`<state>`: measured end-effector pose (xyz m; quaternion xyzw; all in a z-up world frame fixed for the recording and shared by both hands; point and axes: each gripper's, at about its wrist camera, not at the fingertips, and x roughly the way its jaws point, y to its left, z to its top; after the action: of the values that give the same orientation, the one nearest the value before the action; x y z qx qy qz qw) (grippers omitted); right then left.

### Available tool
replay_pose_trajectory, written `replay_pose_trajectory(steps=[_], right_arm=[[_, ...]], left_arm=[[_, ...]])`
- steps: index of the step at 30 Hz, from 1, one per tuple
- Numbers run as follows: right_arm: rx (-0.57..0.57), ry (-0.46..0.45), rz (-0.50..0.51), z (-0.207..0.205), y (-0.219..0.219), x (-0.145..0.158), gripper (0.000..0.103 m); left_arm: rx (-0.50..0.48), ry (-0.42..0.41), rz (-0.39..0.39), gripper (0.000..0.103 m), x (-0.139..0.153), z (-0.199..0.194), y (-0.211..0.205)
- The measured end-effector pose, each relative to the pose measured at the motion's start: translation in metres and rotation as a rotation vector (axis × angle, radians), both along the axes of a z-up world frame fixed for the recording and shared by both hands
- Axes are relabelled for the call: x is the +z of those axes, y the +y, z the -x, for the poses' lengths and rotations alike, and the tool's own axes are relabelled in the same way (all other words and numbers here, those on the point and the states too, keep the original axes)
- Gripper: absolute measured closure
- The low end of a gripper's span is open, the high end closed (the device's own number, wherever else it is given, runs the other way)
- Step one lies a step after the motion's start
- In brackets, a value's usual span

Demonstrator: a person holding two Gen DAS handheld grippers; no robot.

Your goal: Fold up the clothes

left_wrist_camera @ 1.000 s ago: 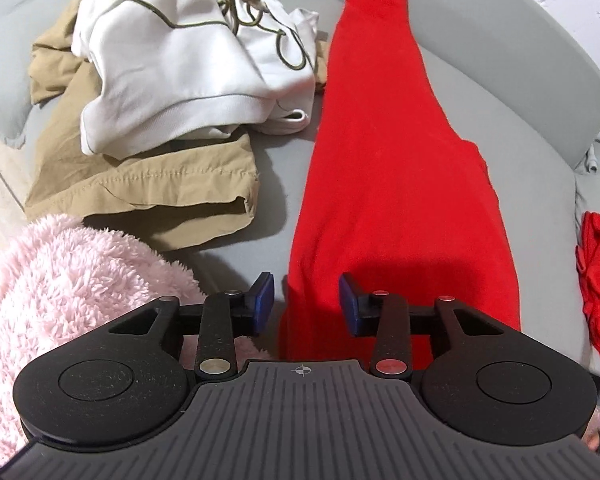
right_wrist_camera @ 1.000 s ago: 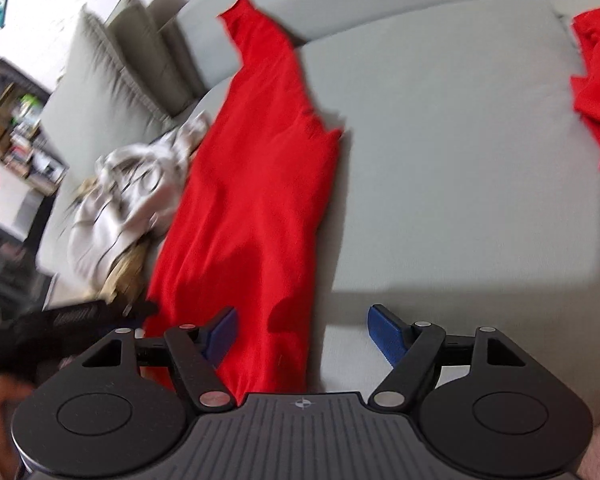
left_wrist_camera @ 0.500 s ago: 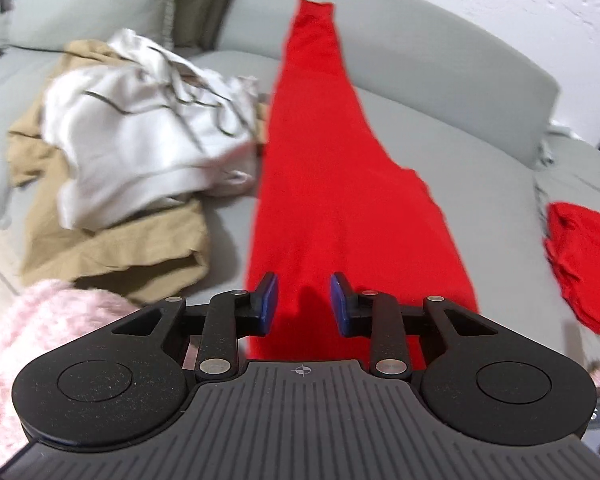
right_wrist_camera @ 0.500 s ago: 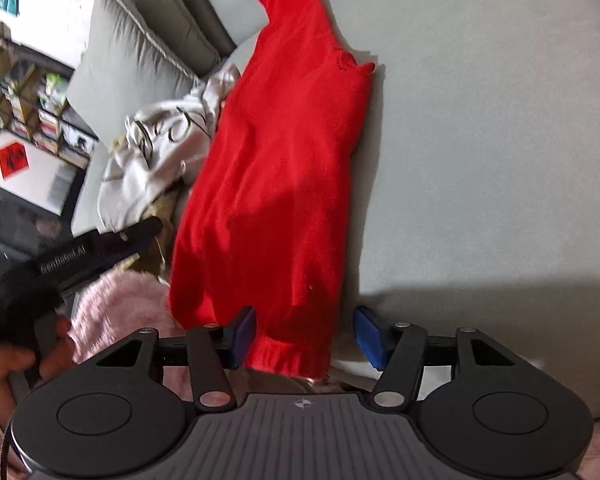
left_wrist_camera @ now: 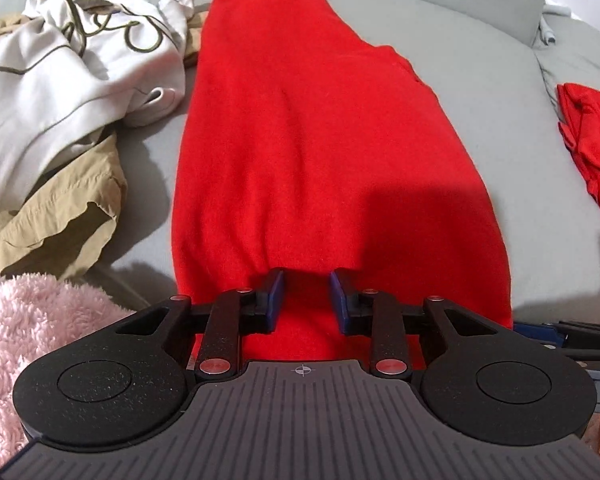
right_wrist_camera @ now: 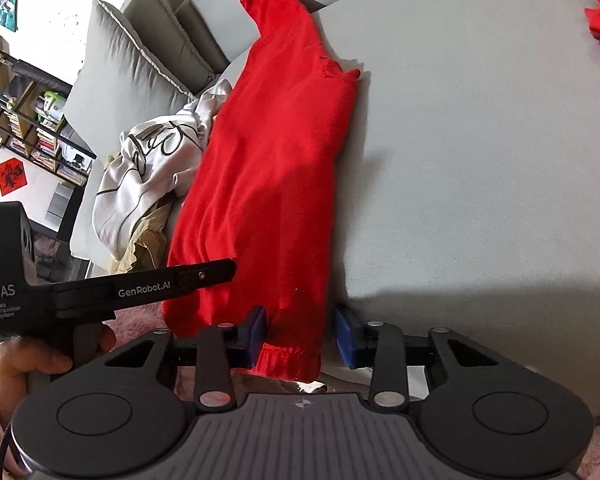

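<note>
Two clothes heaps [left_wrist_camera: 76,80] beside red sweater [left_wrist_camera: 300,140], grey sofa [left_wrist_camera: 500,100]

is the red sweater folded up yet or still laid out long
Laid out long: the red sweater stretches from the sofa's front edge up onto its backrest, narrowed lengthwise, not folded crosswise.

Both the left hand-held gripper [left_wrist_camera: 305,296] and right hand-held gripper [right_wrist_camera: 300,334] angle downward, jaws just narrowed.

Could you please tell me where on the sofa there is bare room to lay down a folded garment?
The free patch is the grey seat between the long red sweater and the small red garment. Left of the sweater it is crowded: the white hoodie lies atop khaki clothing.
</note>
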<state>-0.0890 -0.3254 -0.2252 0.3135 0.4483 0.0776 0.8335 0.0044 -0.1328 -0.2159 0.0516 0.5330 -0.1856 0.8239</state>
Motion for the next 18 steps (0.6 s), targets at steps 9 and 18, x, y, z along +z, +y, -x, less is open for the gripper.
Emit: replay_pose_trajectory(steps=[9, 18], right_arm=[[-0.046, 0.058, 0.023, -0.001, 0.003, 0.008, 0.09], [-0.119, 0.067, -0.05, 0.01, -0.026, 0.038, 0.092]], left_arm=[[-0.005, -0.023, 0.039, 0.072, 0.004, 0.001, 0.004], [-0.113, -0.138, 0.116, 0.072, 0.021, 0.017, -0.014]])
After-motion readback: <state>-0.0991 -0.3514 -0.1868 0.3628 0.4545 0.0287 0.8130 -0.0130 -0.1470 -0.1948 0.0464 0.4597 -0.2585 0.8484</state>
